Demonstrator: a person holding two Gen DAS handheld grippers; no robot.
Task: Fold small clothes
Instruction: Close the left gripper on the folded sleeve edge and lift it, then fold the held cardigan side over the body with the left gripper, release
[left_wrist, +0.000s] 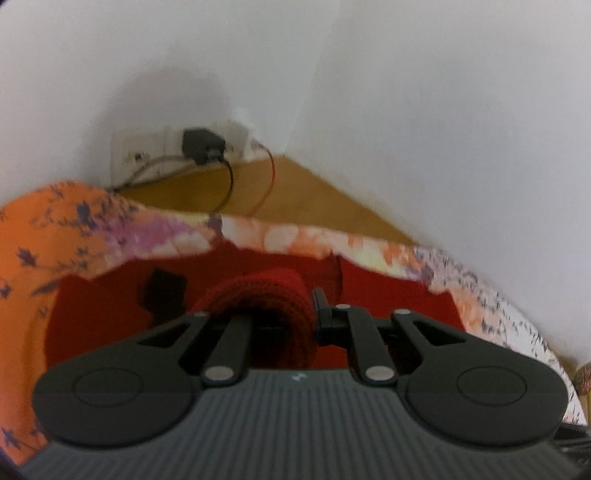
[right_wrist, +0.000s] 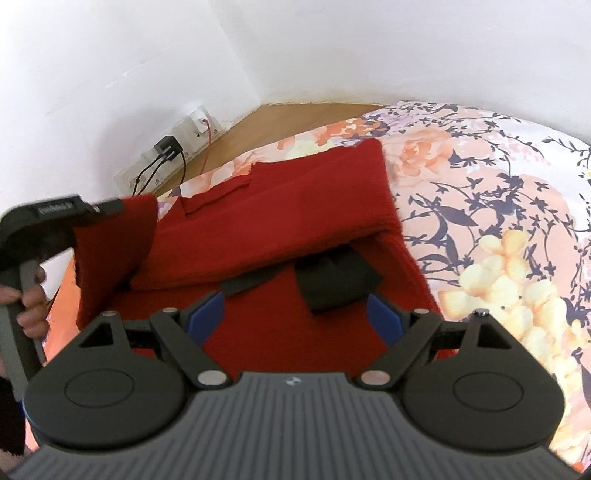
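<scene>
Your left gripper (right_wrist: 110, 206) clamps the red sweater's (right_wrist: 295, 221) edge; your right gripper (right_wrist: 295, 314) gapes above its black label (right_wrist: 332, 284), unreadable.

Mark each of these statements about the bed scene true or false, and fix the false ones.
1. The left hand-held gripper is clamped on a corner of the red knit garment. True.
2. The right hand-held gripper is shut on a black patch. False: its blue pads stand wide apart above the garment and hold nothing.
3. The garment lies on a floral bedsheet. True.
4. The garment is blue. False: it is red, with black patches showing near the fold.
5. A black charger is plugged into the wall sockets beyond the bed. True.
</scene>
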